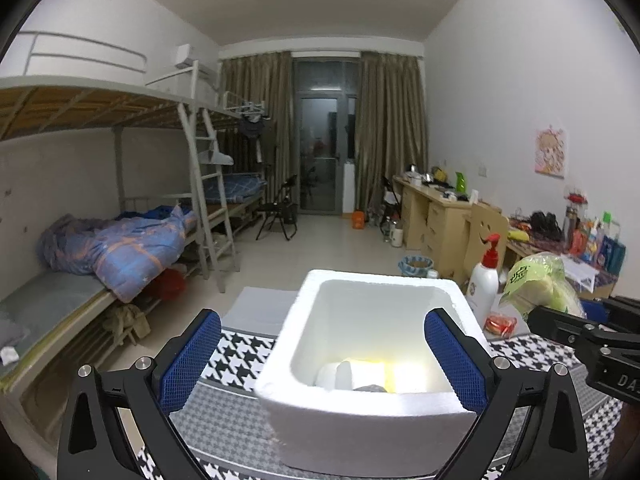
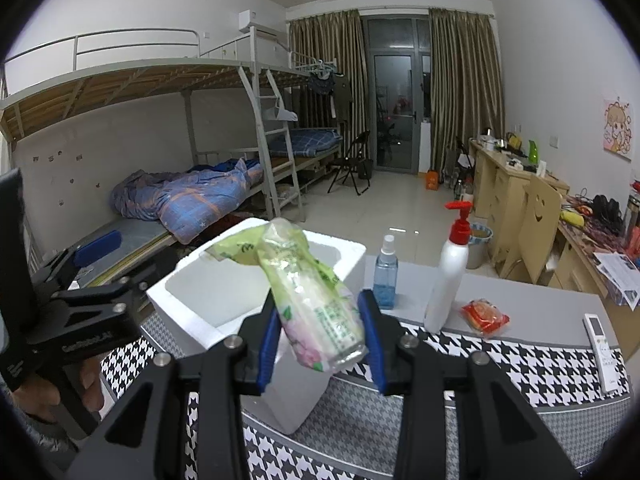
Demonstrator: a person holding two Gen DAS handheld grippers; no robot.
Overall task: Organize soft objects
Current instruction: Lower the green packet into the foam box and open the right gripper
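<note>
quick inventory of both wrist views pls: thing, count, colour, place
Foam box: 1, white, on the houndstooth cloth; pale items lie inside.
Tissue pack: 1, green and pink, clamped in right gripper, over the box's near corner.
Pump bottle: 1, white with red pump, right of box.
Spray bottle: 1, blue, behind the pump bottle's left.
Snack packet: 1, red-orange, right of pump bottle.
Remote: 1, white, far right on cloth.
Left gripper: black, blue pads, wide open around the box.
Right gripper: black, blue pads.
</note>
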